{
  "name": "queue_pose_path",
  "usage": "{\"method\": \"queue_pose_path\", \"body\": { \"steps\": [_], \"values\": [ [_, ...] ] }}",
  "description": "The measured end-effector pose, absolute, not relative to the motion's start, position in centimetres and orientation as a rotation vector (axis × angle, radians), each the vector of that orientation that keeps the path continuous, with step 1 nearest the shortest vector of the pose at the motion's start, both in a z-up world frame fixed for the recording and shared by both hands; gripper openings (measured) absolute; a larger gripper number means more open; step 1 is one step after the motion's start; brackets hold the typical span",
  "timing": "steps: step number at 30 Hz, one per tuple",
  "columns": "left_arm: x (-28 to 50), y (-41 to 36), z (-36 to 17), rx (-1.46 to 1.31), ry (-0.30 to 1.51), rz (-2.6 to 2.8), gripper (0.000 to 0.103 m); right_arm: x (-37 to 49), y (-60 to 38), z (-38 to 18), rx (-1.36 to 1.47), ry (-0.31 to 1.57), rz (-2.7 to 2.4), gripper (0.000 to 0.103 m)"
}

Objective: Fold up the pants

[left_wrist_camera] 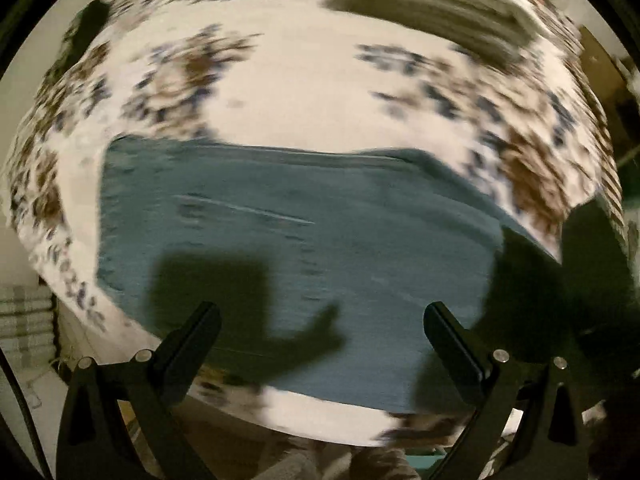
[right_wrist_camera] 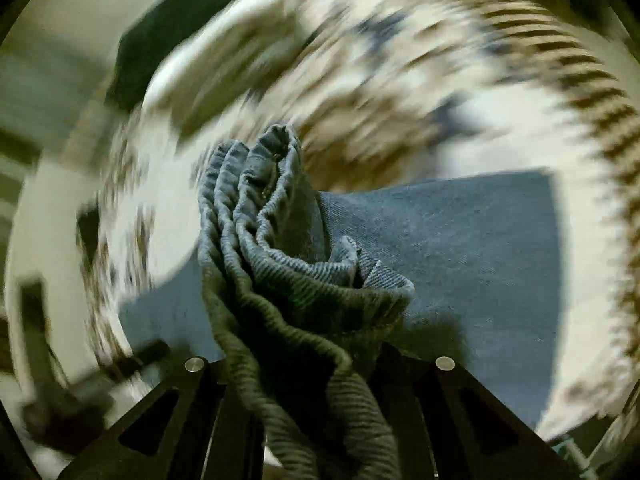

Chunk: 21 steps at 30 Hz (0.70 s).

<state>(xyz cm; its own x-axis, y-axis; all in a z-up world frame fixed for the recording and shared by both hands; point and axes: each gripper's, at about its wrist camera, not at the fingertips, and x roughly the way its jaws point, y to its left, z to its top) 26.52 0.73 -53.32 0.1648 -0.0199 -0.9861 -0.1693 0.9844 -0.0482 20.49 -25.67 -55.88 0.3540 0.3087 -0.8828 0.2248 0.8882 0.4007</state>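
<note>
On the floral bedspread [left_wrist_camera: 304, 92], your pants [left_wrist_camera: 280, 240] lie partly folded flat. Your right gripper [right_wrist_camera: 316, 364] clamps their bunched waistband [right_wrist_camera: 272, 200]; your left gripper [left_wrist_camera: 320, 320] hangs spread and empty, so further folds likely remain.

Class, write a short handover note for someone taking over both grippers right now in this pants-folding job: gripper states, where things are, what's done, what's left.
Left gripper: open, holding nothing, above the blue denim pants.
Right gripper: shut on a bunched, ribbed edge of the pants, probably the waistband, lifted off the flat part.
The pants lie mostly flat on the white floral bedspread.
Done: cannot tell; both views are blurred.
Left: probably carry the gripped end over, lay it down, smooth the fold.
</note>
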Motion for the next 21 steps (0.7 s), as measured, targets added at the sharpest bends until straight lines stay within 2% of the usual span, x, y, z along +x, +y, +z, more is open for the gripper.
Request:
{"method": "queue_pose_path", "body": {
  "steps": [3,4,5,8,9,10,11,16,21],
  "values": [
    [26.5,4.5,-53.9,-0.190,1.398,0.144,0.103,21.0,-18.6,-59.4,0.373,1.312,0.133,0.010],
    [26.2,5.8,-54.0,-0.204,1.398,0.149,0.103,21.1,-17.0,-60.4,0.333,1.342,0.142,0.017],
    [26.4,6.5,-54.3,-0.214,1.398,0.152,0.103,21.4,-15.1,-61.8,0.286,1.393,0.144,0.031],
    [26.4,7.8,-54.6,-0.259,1.391,0.139,0.103,21.5,-13.9,-62.9,0.310,1.461,0.196,0.060],
    [26.4,7.9,-54.5,-0.269,1.388,0.130,0.103,21.4,-14.5,-62.4,0.390,1.468,0.236,0.067],
    [26.5,7.8,-54.5,-0.286,1.380,0.112,0.103,21.2,-15.6,-61.6,0.486,1.463,0.275,0.079],
    [26.7,7.5,-54.4,-0.304,1.373,0.090,0.103,21.7,-17.0,-60.9,0.541,1.451,0.284,0.083],
    [28.6,3.8,-55.2,-0.382,1.405,-0.062,0.103,19.4,-25.7,-57.5,0.582,1.397,0.107,0.083],
    [30.9,-2.3,-58.8,-0.196,1.458,-0.137,0.101,17.5,-33.9,-58.7,0.563,1.444,-0.107,0.083]
  ]
}}
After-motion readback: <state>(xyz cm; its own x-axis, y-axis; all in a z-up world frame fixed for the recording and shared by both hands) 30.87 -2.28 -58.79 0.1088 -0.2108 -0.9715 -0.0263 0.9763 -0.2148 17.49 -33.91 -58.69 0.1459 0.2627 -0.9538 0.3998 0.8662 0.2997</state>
